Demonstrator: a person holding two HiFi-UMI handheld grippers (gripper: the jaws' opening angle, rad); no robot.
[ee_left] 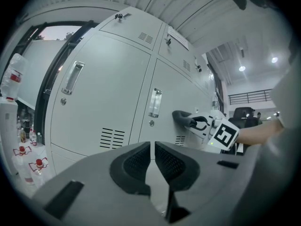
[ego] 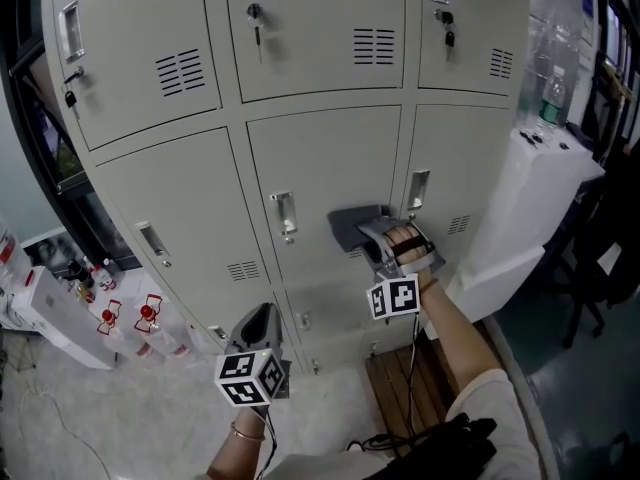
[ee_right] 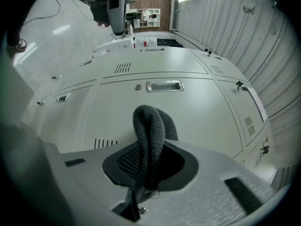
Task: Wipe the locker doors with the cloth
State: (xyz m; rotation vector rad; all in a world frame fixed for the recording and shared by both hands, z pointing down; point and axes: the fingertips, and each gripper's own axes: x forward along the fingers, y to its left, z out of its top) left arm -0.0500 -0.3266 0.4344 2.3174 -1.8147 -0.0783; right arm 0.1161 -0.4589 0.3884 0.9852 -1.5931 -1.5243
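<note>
**Right tool and cloth.** The right tool (ee_right: pixel 148 160) is clamped on a dark grey cloth (ee_right: pixel 149 126). The cloth is folded into a narrow wad that stands up out of the jaws. In the head view, the wad (ego: pixel 350 224) appears pressed to the centre locker door (ego: pixel 320 163), just right of its handle (ego: pixel 285 214) and slightly lower.

**Left tool.** The left tool (ee_left: pixel 153 161) has its jaws drawn almost together with nothing between them. It hangs well below the handle, clear of the doors.

**Hazards, as judged from this position.**
- (a) Only the rounded fold of the wad meets the metal. A stroke would therefore clean a thin band and leave streaks between passes.
- (b) The grip holds the wad near its base. Hard drag across the paint could work the cloth loose and drop it.
- (c) A leftward stroke runs into the handle, whose edges could catch the fabric. The vent slots (ee_right: pixel 106 143) on the same door pose a similar snag.
- (d) If the wad flattens or tilts, the tool's hard tips could scrape the door.
- (e) Above the handle, a key (ego: pixel 257 26) hangs in an upper door and could be knocked on an upward sweep.
</note>
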